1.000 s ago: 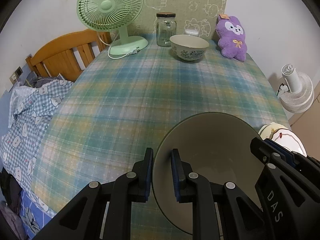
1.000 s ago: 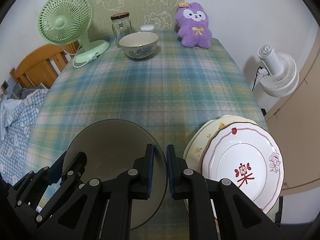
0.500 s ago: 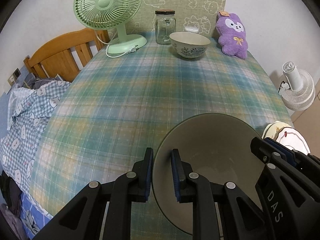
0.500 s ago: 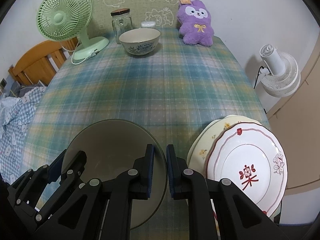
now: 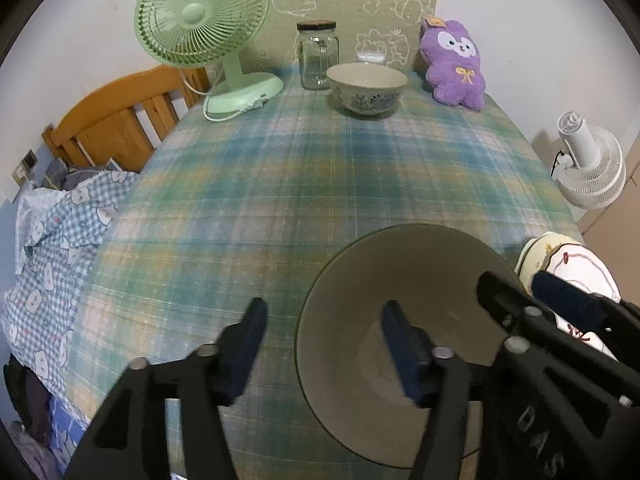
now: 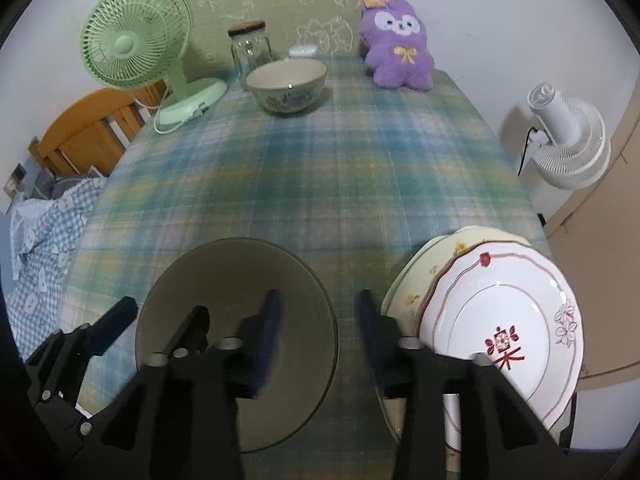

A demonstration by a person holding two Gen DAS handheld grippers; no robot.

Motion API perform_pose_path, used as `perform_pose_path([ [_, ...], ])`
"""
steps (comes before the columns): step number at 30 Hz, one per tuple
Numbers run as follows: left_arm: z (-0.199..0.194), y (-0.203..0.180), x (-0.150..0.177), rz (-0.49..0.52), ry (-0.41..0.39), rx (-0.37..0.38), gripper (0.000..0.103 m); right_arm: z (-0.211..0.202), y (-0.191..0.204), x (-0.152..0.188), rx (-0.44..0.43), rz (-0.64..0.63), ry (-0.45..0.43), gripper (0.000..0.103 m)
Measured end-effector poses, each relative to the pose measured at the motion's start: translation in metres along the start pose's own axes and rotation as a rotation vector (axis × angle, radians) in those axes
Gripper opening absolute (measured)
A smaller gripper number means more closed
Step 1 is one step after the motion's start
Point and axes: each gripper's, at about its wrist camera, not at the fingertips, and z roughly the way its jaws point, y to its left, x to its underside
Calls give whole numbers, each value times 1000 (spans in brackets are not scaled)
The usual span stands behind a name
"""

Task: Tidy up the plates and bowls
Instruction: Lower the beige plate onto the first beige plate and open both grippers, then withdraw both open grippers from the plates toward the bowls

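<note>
A large olive-grey bowl (image 5: 404, 280) sits on the plaid tablecloth at the near edge; it also shows in the right wrist view (image 6: 232, 276). My left gripper (image 5: 324, 336) is open, its jaws straddling the bowl's left rim. My right gripper (image 6: 318, 320) is open, its jaws straddling the bowl's right rim. Two stacked plates, a white one with a red mark (image 6: 508, 320) on a cream one (image 6: 424, 276), lie to the right. A floral cream bowl (image 5: 366, 88) stands at the far end, also in the right wrist view (image 6: 286, 86).
At the table's far end stand a green fan (image 5: 204, 20), a glass jar (image 5: 318, 56) and a purple plush rabbit (image 5: 454, 64). A wooden bed frame (image 5: 116, 120) with bedding is to the left. A white floor fan (image 6: 568, 140) stands right of the table.
Both grippers were shut on the olive-grey bowl's rim; now both have opened and let go. The bowl rests on the table.
</note>
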Motion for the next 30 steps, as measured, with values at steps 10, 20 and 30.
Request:
perform_pose_path([
  [10, -28, -4, -8, 13, -58, -3, 76, -27, 1, -6, -39, -32, -52, 65],
  [20, -68, -5, -26, -1, -142, -48, 84, -72, -2, -20, -68, -39, -145, 65],
  [30, -105, 1, -51, 8, -230, -16, 84, -114, -1, -46, -60, -40, -243, 72],
])
